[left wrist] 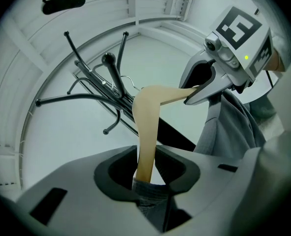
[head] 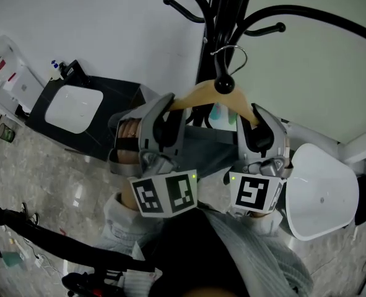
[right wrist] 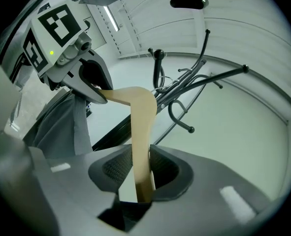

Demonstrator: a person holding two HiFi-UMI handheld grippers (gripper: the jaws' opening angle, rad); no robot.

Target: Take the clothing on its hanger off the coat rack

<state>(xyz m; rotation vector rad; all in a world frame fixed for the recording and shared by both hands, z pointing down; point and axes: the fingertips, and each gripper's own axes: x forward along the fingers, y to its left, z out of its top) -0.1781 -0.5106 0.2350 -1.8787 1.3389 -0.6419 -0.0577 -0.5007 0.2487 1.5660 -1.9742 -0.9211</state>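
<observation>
We hold the wooden hanger by both its arms, right up against the black rack. Our left gripper is clamped on the hanger's left arm. In the left gripper view the gripper has the pale wood pinched between its pads, with a fold of grey cloth at the base of the jaws. Our right gripper is clamped on the right arm. In the right gripper view the wood stands squeezed between the jaws of that gripper. The grey clothing hangs from the hanger between and below the two grippers. The hanger's wire hook sits close beside a knobbed arm of the rack; we cannot tell whether it rests on it.
</observation>
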